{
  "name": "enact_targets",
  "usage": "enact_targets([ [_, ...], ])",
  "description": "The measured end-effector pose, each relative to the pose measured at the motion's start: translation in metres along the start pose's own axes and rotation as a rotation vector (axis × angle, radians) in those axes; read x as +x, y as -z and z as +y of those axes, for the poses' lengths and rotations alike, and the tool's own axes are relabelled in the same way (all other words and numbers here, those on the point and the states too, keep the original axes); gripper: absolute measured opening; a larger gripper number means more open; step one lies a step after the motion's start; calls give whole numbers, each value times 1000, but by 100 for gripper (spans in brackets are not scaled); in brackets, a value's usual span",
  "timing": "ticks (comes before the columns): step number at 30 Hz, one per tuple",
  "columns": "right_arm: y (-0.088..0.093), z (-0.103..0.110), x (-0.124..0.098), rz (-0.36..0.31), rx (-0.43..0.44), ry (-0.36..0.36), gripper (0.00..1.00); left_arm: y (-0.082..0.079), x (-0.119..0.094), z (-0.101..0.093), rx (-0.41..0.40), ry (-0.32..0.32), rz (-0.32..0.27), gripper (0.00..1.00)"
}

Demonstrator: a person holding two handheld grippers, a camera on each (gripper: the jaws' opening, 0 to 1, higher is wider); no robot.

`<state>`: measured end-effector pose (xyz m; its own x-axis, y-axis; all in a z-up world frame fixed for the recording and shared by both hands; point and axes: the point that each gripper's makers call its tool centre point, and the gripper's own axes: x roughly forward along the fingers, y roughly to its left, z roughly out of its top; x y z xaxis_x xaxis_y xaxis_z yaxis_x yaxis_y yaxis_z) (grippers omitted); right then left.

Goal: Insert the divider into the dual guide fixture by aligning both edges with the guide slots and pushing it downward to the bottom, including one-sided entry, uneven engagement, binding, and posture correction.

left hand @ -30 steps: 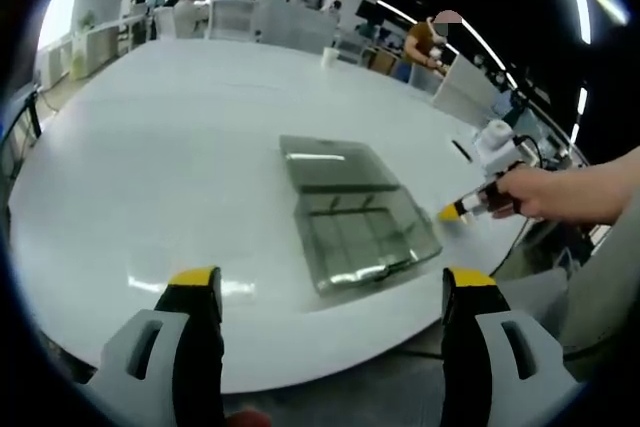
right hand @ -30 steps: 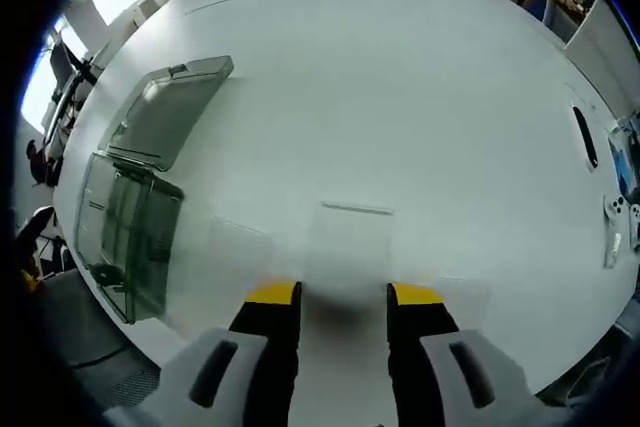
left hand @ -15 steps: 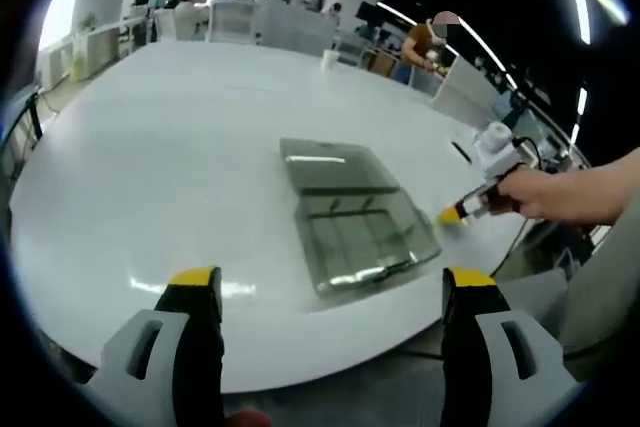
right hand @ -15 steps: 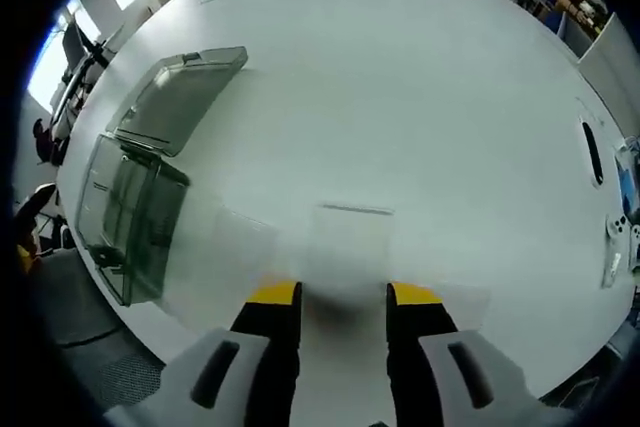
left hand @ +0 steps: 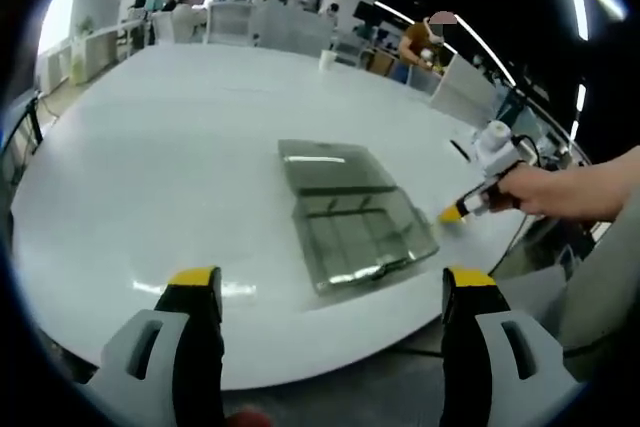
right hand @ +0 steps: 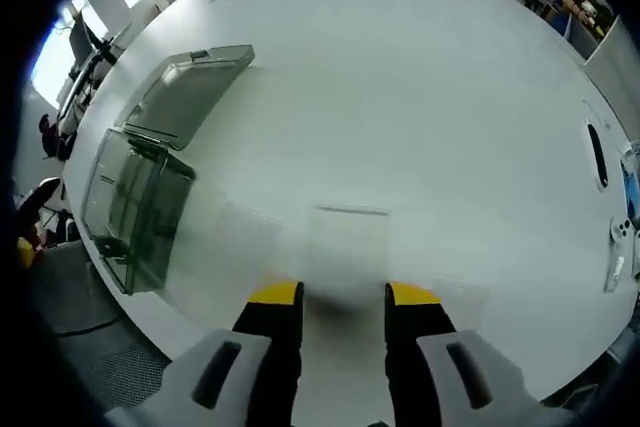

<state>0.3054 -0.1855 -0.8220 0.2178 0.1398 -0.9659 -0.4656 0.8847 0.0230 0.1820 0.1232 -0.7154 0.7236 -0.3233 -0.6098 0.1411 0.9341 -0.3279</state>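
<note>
- The left gripper [left hand: 325, 292] hangs with jaws wide apart and empty, near the table [left hand: 180, 167] edge.
- The right gripper [right hand: 340, 297] has its jaws narrowed on the clear divider [right hand: 345, 247], held just above the tabletop.
- The open clear fixture box [right hand: 135, 202] lies to its left, well apart.

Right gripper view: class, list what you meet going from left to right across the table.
Clear box with its open lid → transparent divider held between the right gripper jaws → dark slot in the table → small white items at the table's far right edge.
</note>
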Motion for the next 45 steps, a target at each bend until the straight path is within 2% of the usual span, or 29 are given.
enact_targets([
  [12,9,-2,-1,0,4,-22,27,-1,0,-4,8,8,0,89],
  [21,12,6,-9,-25,3,-49,27,-3,1,-9,23,19,3,89],
  [33,7,20,-24,-79,-24,-86,27,-3,2,-17,33,39,5,89],
  [45,-4,45,-49,-146,-64,-130,27,-1,7,-34,46,91,12,86],
])
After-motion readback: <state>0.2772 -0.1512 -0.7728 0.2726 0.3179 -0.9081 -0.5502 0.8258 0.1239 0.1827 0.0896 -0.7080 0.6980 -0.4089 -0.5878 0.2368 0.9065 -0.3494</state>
